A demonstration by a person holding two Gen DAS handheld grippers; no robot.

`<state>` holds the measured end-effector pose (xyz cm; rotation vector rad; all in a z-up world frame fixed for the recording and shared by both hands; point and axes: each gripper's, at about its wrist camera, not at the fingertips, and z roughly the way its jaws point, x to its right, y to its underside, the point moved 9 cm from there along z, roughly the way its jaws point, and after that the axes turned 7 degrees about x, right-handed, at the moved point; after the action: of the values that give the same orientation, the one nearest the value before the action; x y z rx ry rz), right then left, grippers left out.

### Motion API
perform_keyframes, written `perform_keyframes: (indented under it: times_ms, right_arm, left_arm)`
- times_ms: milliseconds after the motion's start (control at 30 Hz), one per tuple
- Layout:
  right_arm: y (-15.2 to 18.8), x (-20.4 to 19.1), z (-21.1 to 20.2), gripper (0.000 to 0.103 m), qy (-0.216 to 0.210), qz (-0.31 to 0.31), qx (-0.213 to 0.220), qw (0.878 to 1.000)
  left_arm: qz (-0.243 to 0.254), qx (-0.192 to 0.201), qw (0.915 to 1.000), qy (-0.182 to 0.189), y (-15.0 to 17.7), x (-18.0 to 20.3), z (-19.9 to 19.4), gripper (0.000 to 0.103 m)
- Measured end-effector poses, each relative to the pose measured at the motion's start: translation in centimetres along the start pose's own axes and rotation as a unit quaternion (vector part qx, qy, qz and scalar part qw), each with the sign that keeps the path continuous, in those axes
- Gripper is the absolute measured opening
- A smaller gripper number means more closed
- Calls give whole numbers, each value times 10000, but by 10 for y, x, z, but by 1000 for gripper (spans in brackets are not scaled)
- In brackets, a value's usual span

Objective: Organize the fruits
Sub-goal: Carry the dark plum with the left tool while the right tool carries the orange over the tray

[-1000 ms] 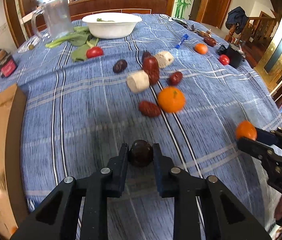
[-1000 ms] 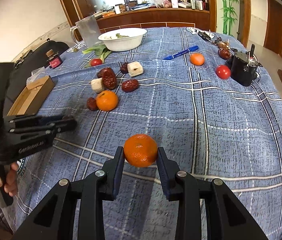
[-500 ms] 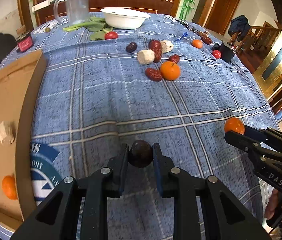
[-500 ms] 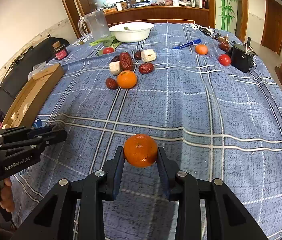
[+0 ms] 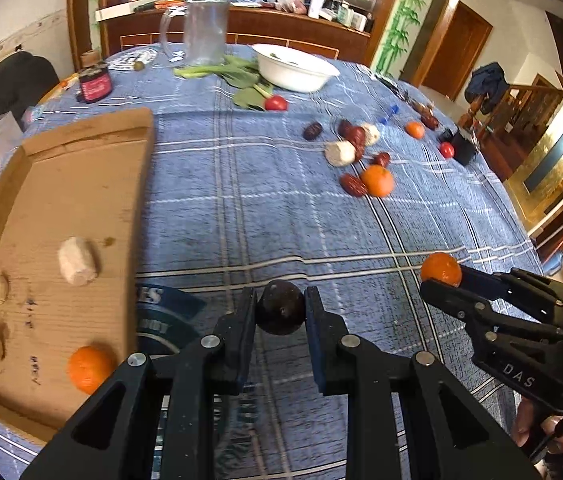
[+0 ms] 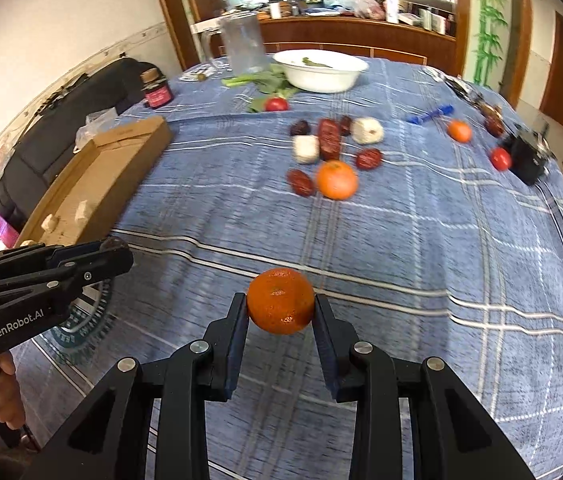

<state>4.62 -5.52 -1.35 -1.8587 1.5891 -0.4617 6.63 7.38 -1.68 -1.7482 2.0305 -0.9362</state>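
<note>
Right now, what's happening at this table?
A person is sorting fruit with a handheld tool in each hand. The left tool is shut on a dark round fruit, the right tool on a mandarin. The cardboard tray already holds one orange and some pale chunks. More dates, an orange and tomatoes lie on the blue tablecloth.

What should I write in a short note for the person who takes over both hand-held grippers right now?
Left hand-held gripper: shut on a dark round fruit, beside the cardboard tray.
Right hand-held gripper: shut on a mandarin, above the blue tablecloth.
Done: the tray already holds one orange and three pale pieces.
Left: place both held fruits. Then collect the group mid-table: a large orange, red dates, two pale pieces. A small orange and tomatoes lie further out.
</note>
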Motion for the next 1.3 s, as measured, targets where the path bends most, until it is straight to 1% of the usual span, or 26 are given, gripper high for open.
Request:
perform_keyframes:
  times_ms: [200,367,567,767,867,1000,1167,1300]
  right_arm:
    - [-17,-35,9,35,-158,-257,-1,9995]
    - [-38,-71,18,35,-338,-458,25,9984]
    - [-64,-111,33,35,-552,-641,65,9964]
    - [-86,-150,54,36,-720,-877,34,9935]
    - [-94,-166,68,36,-798,-929,-6,9925]
    - [-105,-187,94,36,-917,-912,-92,9916]
    - [-110,-204,126,36,-930,-1010,-259,9902]
    - [-107,-214,148,36,-965,-1065,-422,9887]
  left_arm:
    - [-227,139,9996,-61,-8,-29,-16,23]
    - [-474,211,9985,-154,-13,-59,-28,23]
    - [-889,327,9947,-389,-18,-113,-42,23]
    - [-1220,398,9886,-782,-24,-171,-50,23]
    - [-1318,392,9848,-1057,-30,-201,-47,23]
    - [-1361,317,9816,-1300,-35,-229,-36,23]
    - [-1490,95,9786,-1413,-38,-254,-14,23]
    - [-1525,-72,9781,-1414,-39,-262,2,23]
